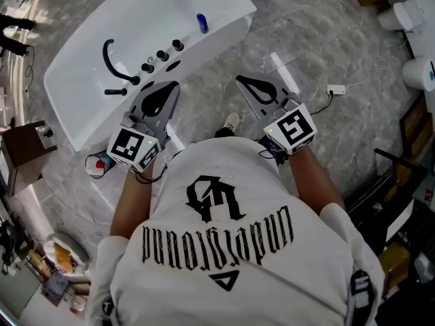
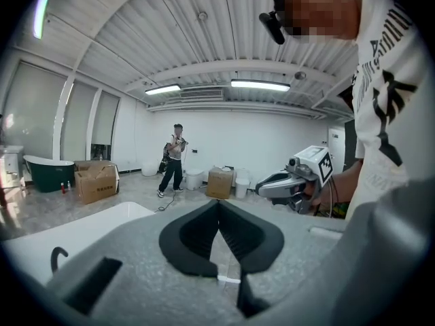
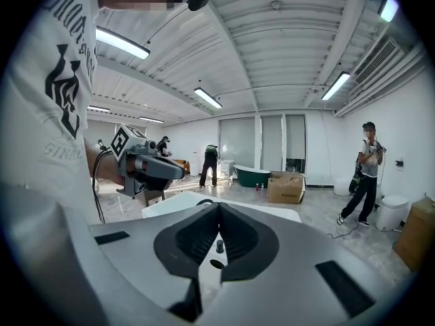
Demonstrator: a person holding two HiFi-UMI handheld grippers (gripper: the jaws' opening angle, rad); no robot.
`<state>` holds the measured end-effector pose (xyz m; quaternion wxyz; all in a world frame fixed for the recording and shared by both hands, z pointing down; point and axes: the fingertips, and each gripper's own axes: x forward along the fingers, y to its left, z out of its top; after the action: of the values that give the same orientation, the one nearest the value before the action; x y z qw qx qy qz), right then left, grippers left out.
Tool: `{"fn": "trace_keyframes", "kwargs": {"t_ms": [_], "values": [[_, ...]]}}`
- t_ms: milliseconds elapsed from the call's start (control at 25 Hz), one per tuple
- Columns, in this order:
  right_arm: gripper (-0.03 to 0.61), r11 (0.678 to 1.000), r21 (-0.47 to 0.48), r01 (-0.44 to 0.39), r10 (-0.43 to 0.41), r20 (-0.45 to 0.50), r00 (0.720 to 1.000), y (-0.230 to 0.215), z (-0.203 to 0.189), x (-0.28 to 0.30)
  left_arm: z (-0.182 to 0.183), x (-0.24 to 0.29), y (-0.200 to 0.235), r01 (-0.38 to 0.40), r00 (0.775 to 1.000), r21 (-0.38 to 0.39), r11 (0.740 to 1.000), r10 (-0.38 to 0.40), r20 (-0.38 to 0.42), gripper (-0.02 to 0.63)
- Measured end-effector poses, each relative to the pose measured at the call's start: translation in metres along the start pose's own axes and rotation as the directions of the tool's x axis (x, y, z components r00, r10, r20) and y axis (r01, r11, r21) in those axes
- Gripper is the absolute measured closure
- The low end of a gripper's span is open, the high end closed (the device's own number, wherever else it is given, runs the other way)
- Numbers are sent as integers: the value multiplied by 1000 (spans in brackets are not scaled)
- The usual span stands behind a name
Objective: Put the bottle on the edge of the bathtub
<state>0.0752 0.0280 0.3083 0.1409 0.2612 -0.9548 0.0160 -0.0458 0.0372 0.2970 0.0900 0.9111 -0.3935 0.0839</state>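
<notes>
Left gripper (image 1: 172, 87) and right gripper (image 1: 240, 81), both jaws together and empty, hover at the near side of the bathtub (image 1: 78, 87); blue bottle (image 1: 202, 23) by its far rim.

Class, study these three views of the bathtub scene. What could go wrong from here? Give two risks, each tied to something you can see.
1. The blue bottle sits on the rim of the bathtub. A knock could tip it into the tub or off onto the floor.
2. A corded socket strip lies on the floor at the right. A step that way might catch it and cause a trip.
</notes>
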Motion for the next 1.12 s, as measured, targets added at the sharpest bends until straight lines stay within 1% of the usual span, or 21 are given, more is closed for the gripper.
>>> {"fn": "trace_keyframes", "kwargs": {"t_ms": [200, 400, 840, 1120], "values": [[563, 1000, -8, 19, -19, 6, 1000, 43, 11, 5, -9, -42, 5, 15, 1000, -4, 1000, -15, 13, 598], [564, 999, -17, 48, -48, 18, 999, 85, 22, 7, -9, -86, 0, 25, 999, -2, 1000, -25, 44, 598], [565, 998, -45, 53, -51, 39, 998, 188, 45, 27, -17, -191, 1, 33, 995, -5, 999, -32, 99, 598], [565, 997, -45, 69, -66, 50, 997, 235, 51, 34, -28, -234, -4, 60, 992, -4, 998, -59, 116, 598]]}}
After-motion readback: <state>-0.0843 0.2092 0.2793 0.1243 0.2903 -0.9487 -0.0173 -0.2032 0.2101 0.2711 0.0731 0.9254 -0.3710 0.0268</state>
